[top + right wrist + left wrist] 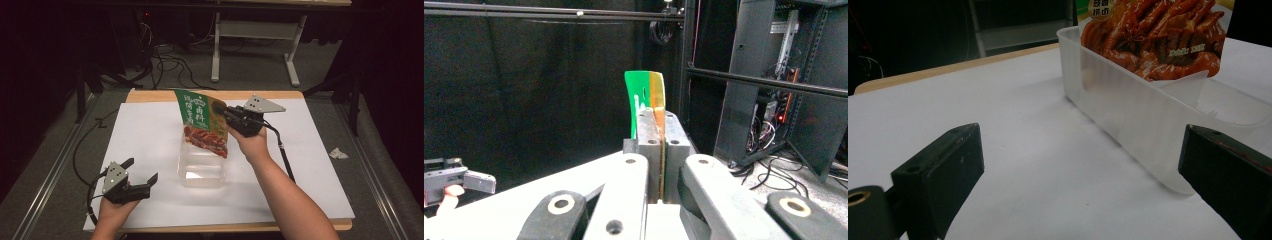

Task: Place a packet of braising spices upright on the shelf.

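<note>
A green snack pouch [202,122] printed with red food hangs upright, its lower end inside a clear plastic box [201,170] in the middle of the white sheet. My right gripper [224,113] is shut on the pouch's upper right edge; in the right gripper view the pouch's thin green edge [644,100] sticks up from between the pressed jaws. My left gripper [142,172] rests low at the front left, open, nothing between its jaws. In the left gripper view the box wall [1118,107] and the pouch's printed face [1158,40] lie ahead to the right.
A white sheet [150,140] covers the wooden table [150,95]. A crumpled scrap [338,153] lies off the table to the right. Cables [170,65] and a desk frame [255,35] stand on the floor beyond the far edge.
</note>
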Demonstrator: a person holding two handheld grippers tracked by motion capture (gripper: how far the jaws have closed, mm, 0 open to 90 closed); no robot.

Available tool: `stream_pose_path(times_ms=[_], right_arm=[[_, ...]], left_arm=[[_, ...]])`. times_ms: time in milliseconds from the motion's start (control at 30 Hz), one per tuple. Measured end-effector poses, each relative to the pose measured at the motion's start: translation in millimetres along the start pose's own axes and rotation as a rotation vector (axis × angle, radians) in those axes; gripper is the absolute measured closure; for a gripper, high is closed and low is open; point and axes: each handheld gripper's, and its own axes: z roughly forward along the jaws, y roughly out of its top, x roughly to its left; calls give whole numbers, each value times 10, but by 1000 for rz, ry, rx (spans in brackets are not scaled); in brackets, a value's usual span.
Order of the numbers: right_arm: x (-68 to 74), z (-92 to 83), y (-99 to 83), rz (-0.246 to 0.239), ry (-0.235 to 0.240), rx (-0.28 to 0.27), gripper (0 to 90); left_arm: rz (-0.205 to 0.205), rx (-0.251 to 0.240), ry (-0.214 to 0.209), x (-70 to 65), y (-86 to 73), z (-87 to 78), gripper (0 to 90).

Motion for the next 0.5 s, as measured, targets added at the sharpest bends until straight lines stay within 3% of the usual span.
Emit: stream_pose_path(times_ms=[500], right_arm=[[19,26,-8,-5,-11,15,900]], left_arm=[[0,-2,1,3,4,-7,47]])
